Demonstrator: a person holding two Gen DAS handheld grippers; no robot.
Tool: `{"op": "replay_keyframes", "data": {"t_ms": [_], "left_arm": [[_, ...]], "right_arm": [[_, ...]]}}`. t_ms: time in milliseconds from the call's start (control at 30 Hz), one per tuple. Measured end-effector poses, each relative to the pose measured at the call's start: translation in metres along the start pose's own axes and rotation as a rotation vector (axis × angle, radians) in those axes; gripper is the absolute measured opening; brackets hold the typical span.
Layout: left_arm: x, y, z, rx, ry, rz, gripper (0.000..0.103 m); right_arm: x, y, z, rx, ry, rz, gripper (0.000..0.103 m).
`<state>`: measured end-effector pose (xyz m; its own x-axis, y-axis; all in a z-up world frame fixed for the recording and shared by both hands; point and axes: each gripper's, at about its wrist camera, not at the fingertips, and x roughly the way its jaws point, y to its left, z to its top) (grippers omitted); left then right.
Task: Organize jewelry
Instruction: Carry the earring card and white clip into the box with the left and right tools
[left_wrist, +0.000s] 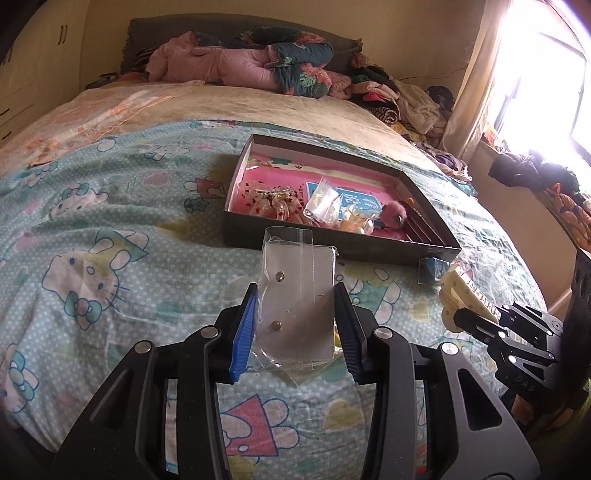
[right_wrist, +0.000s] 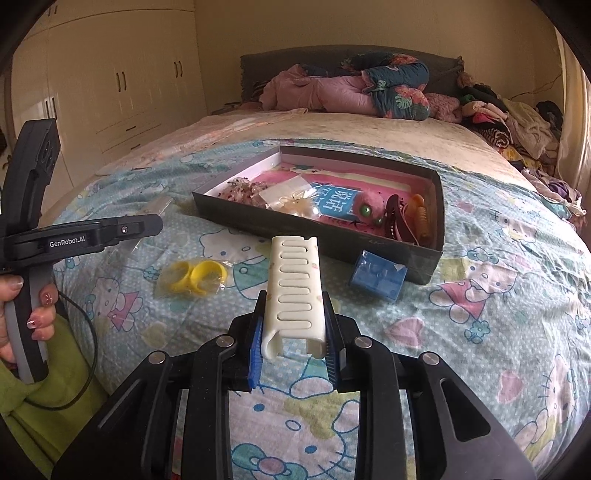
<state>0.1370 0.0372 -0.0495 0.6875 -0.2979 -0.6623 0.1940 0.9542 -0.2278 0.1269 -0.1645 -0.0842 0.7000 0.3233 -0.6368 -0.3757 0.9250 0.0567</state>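
My left claw (left_wrist: 295, 325) is clamped on a clear earring packet (left_wrist: 297, 295); my right claw (right_wrist: 293, 339) grips a cream hair clip (right_wrist: 293, 288); both hang above the bed (right_wrist: 480, 332), just short of the open box (right_wrist: 436, 221) of trinkets; yellow rings (right_wrist: 195, 275) lie nearby.

A bed (right_wrist: 480, 314) under a cartoon-cat quilt (left_wrist: 110, 229) fills the bedroom, bedding (right_wrist: 351, 88) heaped at its grey headboard (right_wrist: 258, 62); cream wardrobes (right_wrist: 122, 85) left of the bed, a sunlit curtained window (left_wrist: 554, 74) right
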Motion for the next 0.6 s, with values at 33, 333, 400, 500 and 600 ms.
{"op": "replay_keyframes", "data": {"t_ms": [33, 333, 400, 500, 600], "left_arm": [[0.000, -0.002, 0.002, 0.003, -0.003, 0.000, 0.032], [0.006, -0.024, 0.014, 0.045, -0.014, -0.021, 0.032], [0.007, -0.029, 0.018, 0.052, -0.019, -0.028, 0.032], [0.010, -0.035, 0.024, 0.064, -0.024, -0.036, 0.032], [0.015, -0.042, 0.030, 0.077, -0.027, -0.042, 0.032]], "right_arm": [[-0.001, -0.001, 0.001, 0.000, -0.004, -0.004, 0.026], [-0.008, -0.013, 0.008, 0.020, -0.039, -0.039, 0.026], [-0.011, -0.018, 0.010, 0.029, -0.048, -0.048, 0.026], [-0.013, -0.026, 0.013, 0.044, -0.058, -0.060, 0.026], [-0.014, -0.032, 0.017, 0.055, -0.067, -0.072, 0.026]]}}
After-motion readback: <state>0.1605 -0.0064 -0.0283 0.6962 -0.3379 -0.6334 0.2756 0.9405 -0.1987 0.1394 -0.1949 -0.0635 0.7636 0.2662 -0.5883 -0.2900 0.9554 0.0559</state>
